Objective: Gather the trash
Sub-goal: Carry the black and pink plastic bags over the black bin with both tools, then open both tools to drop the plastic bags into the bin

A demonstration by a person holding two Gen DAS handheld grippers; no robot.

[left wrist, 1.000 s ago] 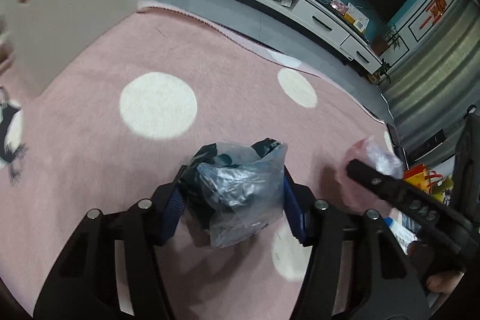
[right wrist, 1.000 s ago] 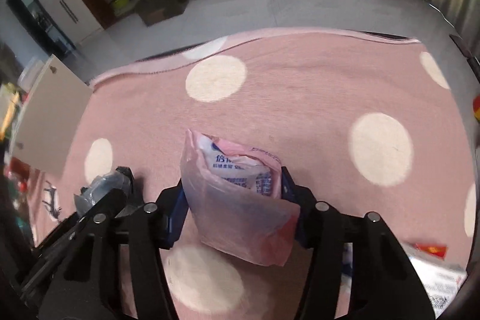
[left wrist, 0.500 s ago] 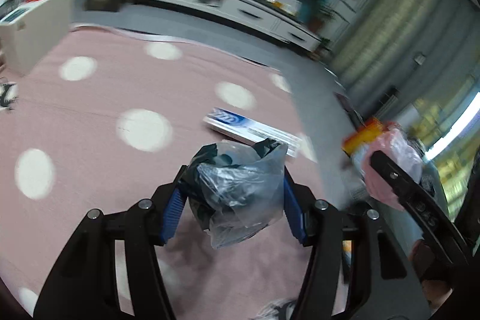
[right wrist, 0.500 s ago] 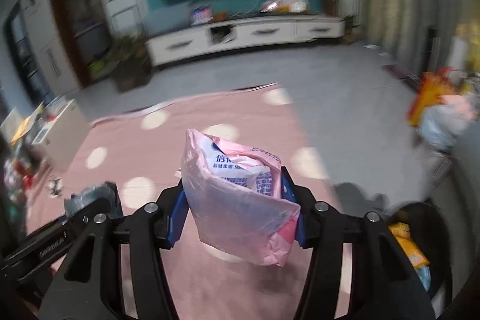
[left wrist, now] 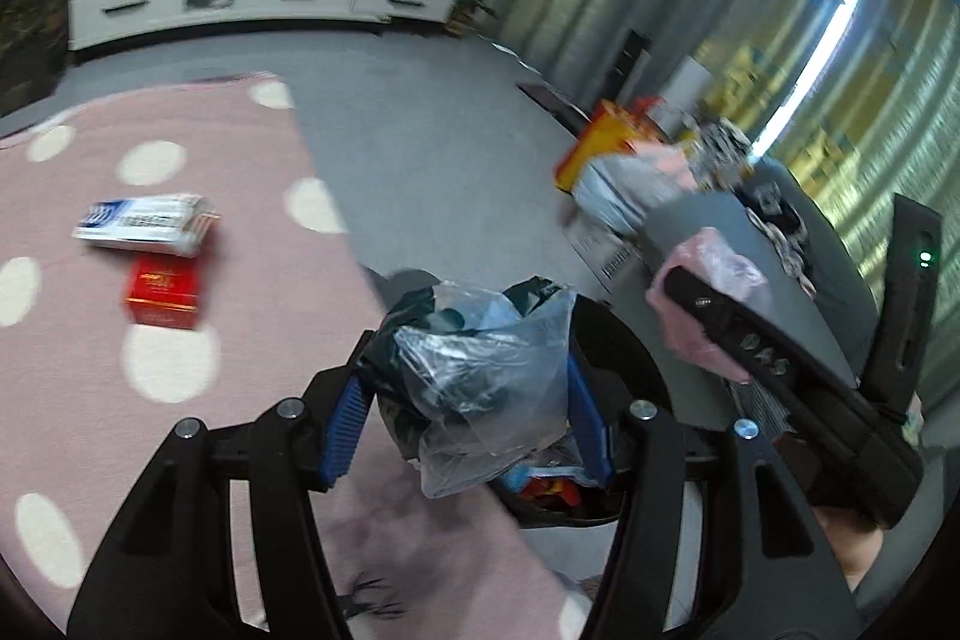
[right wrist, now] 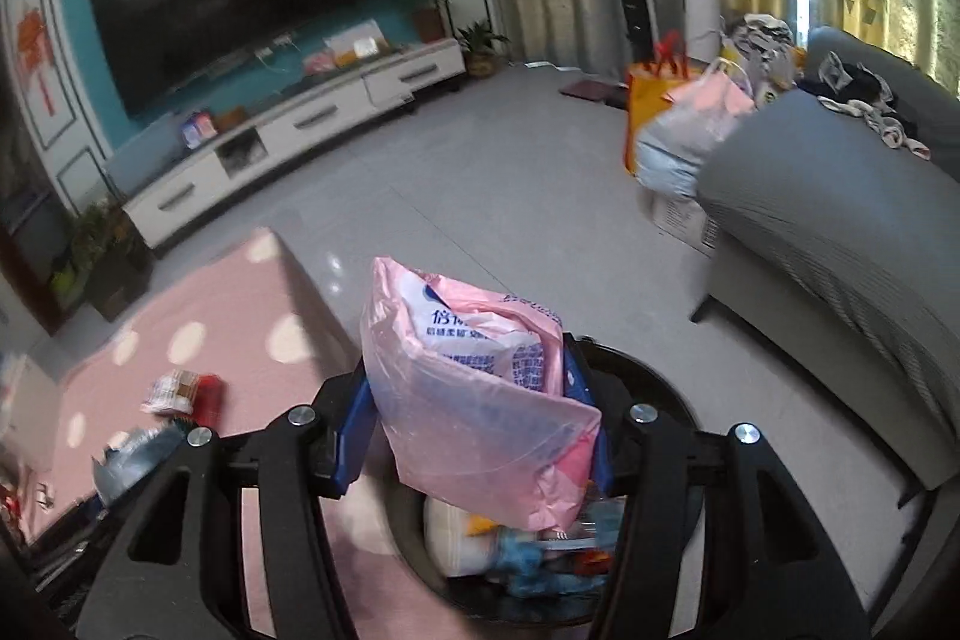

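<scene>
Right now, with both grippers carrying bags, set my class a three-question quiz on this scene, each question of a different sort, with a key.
1. True or false: the left gripper holds a pink bag.
2. Multiple choice: what lies directly below the pink bag in the right gripper? A) the grey sofa B) the black bin C) the TV stand
3. Fill in: on the pink rug, a ___ box lies beside the white-and-blue package.

Key: 1 false, it holds a clear bag of dark trash; 2 B; 3 red.

pink rug (left wrist: pixel 180 196), white dots
</scene>
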